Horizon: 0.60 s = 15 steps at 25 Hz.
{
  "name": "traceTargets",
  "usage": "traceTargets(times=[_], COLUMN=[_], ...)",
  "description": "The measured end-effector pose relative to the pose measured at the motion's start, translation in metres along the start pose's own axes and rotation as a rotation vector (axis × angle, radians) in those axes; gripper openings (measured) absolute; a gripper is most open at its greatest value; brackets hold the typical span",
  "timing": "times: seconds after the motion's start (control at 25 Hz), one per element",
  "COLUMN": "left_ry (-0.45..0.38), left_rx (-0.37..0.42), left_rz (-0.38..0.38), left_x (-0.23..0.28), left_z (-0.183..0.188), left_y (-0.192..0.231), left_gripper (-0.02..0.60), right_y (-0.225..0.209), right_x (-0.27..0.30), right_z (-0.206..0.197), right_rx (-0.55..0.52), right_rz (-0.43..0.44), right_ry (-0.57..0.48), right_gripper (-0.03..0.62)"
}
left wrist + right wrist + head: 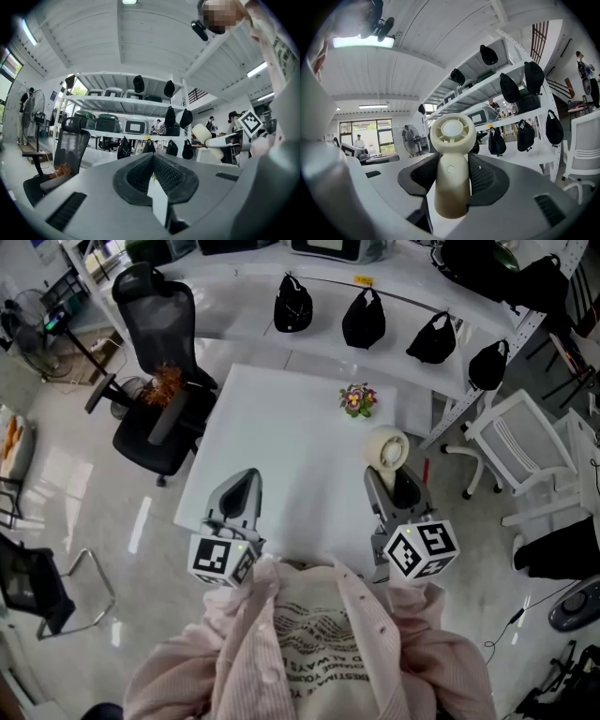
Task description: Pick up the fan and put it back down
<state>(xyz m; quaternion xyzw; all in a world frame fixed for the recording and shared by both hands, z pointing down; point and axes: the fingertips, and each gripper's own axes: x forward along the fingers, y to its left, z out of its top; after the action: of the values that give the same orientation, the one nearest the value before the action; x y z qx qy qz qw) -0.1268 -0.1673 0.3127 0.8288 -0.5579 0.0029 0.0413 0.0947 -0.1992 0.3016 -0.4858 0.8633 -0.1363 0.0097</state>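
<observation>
Roughly level over table [281, 427]: right claw [396, 486] tight round fan [386, 448], left claw [244, 480] pinched together.

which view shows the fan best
The right gripper view: the fan fills the centre, its handle clamped by the right gripper, round head facing the camera. The head view shows the fan small, from above; the left gripper view catches it side-on, far right.

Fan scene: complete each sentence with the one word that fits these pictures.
The fan sits clamped in the ___ gripper.
The left gripper holds ___.
The flowers lie on the ___ table.
In the head view, ___ black bags hang below the shelf.
Missing: right; nothing; white; four.
</observation>
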Motion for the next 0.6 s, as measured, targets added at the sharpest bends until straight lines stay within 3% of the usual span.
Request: traceTargets(times=[0.6], left_ry=[0.096], left_rx=[-0.082], left_rz=[0.104], left_x=[-0.011], left_z=[-0.047], left_y=[0.017], left_gripper=[0.002], right_y=[0.003], right_x=[0.029], right_z=[-0.043], right_rx=[0.009], right_rz=[0.070], right_ry=[0.123], right_gripper=[0.184])
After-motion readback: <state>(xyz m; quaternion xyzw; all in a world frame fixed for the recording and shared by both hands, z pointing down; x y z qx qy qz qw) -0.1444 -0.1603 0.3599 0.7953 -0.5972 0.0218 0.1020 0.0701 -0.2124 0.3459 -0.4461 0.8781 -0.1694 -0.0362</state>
